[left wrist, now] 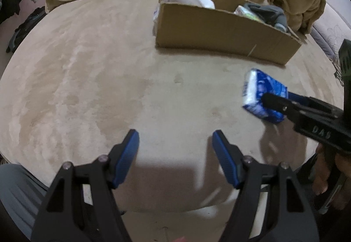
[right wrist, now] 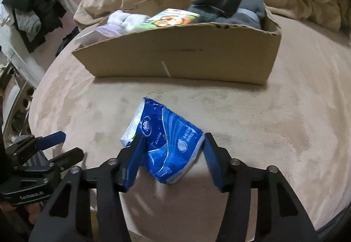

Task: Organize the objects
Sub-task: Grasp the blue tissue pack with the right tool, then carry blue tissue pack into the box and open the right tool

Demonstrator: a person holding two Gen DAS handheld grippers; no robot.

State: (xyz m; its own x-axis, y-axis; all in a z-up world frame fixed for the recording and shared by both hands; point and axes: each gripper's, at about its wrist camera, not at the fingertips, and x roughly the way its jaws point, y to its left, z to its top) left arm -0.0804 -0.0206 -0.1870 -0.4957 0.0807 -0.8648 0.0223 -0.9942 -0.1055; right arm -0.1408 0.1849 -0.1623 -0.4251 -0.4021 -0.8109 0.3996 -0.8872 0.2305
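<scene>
A beige plush bed (right wrist: 285, 132) is spread beneath an open brown cardboard box (right wrist: 186, 59). In front of the box, a blue plastic tissue pack (right wrist: 169, 145) is clamped by the right gripper (right wrist: 173, 147) fingers. The left gripper (left wrist: 175, 143) fingers are held half open, empty.

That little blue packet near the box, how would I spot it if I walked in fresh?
Find the long cardboard box on the tan bed cover. On the cover in front of the box lies a soft tissue pack, between the fingers of the right gripper. It is the only bright blue, white-ended packet outside the box.
</scene>
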